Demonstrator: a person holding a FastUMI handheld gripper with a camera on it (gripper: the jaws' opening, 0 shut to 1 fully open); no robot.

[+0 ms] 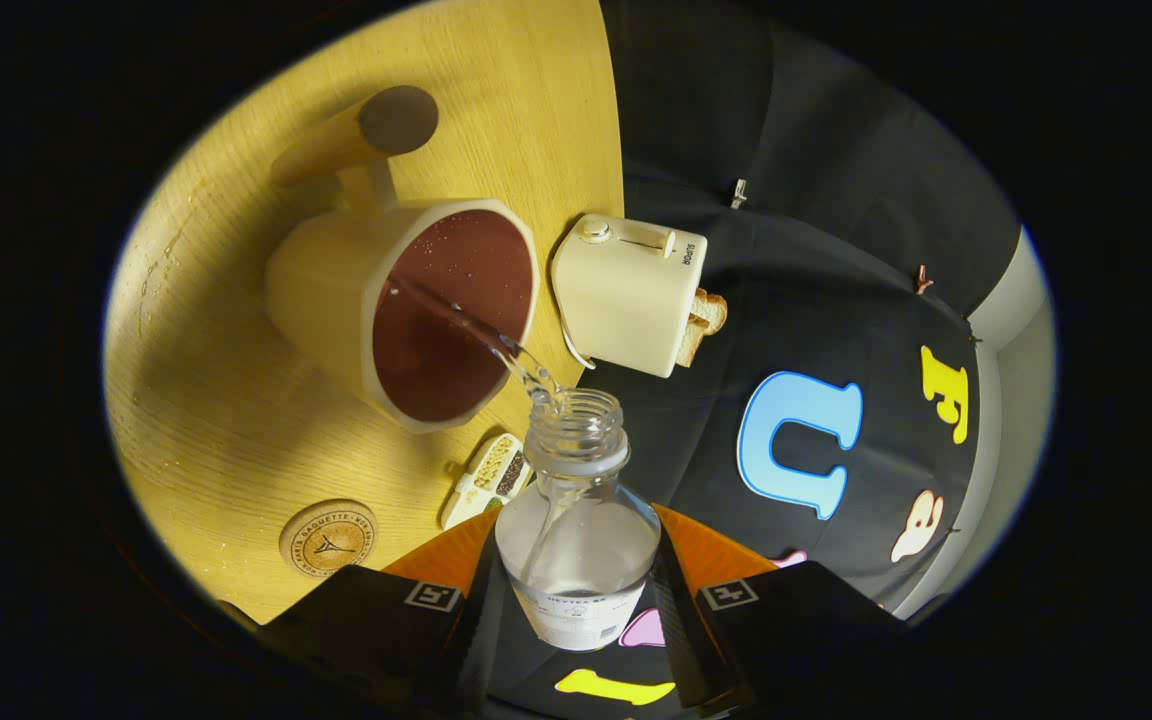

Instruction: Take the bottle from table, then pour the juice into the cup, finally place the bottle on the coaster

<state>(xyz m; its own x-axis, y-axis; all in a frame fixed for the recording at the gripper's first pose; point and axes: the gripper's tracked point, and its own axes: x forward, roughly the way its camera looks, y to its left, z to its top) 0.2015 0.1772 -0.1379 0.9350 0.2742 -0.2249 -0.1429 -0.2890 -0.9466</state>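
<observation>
My gripper (576, 590) is shut on a clear uncapped bottle (576, 520), one finger pressing each side of its body. The bottle is tipped over, with its open mouth (576, 405) pointing at the cup. A thin clear stream (466, 325) runs from the mouth into a large cream cup (336, 290) with a dark brown inside (451, 315) and a wooden handle (356, 135). The cup stands on the light wooden table (226, 420), just beyond the bottle. A round cork coaster (328, 538) lies on the table beside the fingers, near the table's edge.
A cream toaster (626, 295) with bread slices (704, 322) in it stands beside the cup at the table's edge. A small white divided tray of grains (488, 478) lies between the cup and the bottle. Droplets (161, 265) speckle the table beyond the cup.
</observation>
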